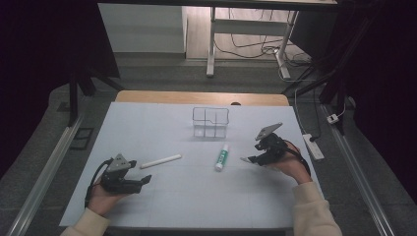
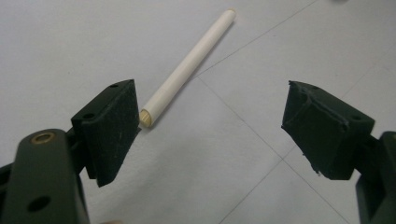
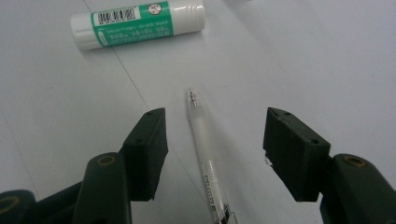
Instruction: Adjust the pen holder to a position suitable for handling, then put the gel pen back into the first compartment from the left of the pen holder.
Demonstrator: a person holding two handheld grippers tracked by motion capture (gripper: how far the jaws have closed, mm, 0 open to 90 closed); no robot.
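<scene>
You had the white bench (image 1: pixel 147 128) laid out before you, and the wire organiser (image 1: pixel 210 122) stood at twelve o'clock near its far edge, apart from everything else. By my reading, the job in hand was tidying the loose stationery into that organiser, and you were at the reach-and-grasp step on both sides.

Your right gripper (image 3: pixel 212 154) hovered low with its jaws spread wide, straddling the clear pen (image 3: pixel 205 149) that lay flat on the bench and ran between them, tip pointing away; neither pad touched it. Past the pen, at eleven o'clock in the right gripper view, the green-and-white glue stick (image 3: pixel 137 23) lay on its side, well apart.

Your left gripper (image 2: pixel 210 126) was also wide open, holding nothing. The white stick (image 2: pixel 187 70) lay at eleven o'clock from it, its near end just beside the left-hand pad, outside the gap rather than between the pads.

The next move looked to call for lowering the right jaws and closing squarely across the pen's barrel. On the left, you needed to shift toward ten o'clock to centre the white stick first.
</scene>
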